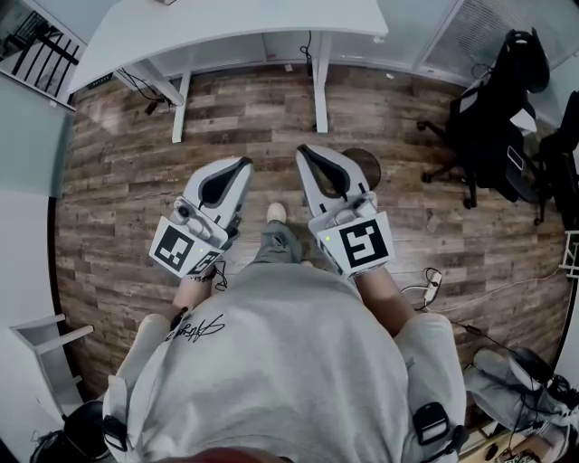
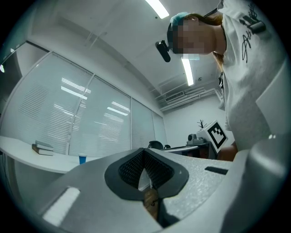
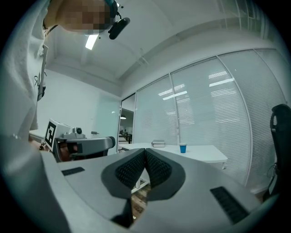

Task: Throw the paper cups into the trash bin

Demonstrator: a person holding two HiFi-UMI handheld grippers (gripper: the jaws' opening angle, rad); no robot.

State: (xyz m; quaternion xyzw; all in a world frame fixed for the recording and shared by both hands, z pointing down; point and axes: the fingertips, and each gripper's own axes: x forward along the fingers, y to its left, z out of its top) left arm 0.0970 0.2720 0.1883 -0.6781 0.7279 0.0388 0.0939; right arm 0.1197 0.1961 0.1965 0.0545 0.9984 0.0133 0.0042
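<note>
Work seems not to have begun: the left tongs point(image 2: 144, 152) and right tongs point(image 3: 145, 152) are both shut tight with nothing in them, and a blue cup point(image 3: 183, 148) stands well away on the white bench point(image 3: 207, 154), not yet picked up.

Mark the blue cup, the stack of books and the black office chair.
blue cup point(image 3: 183, 148): right gripper view, middle of its side.
stack of books point(image 3: 158, 144): right gripper view, front edge of the stack.
black office chair point(image 1: 493, 118): head view, middle of the chair.

wood-plank floor point(image 1: 118, 181), white desk point(image 1: 226, 27), black office chair point(image 1: 493, 118), window blinds point(image 3: 218, 113)
</note>
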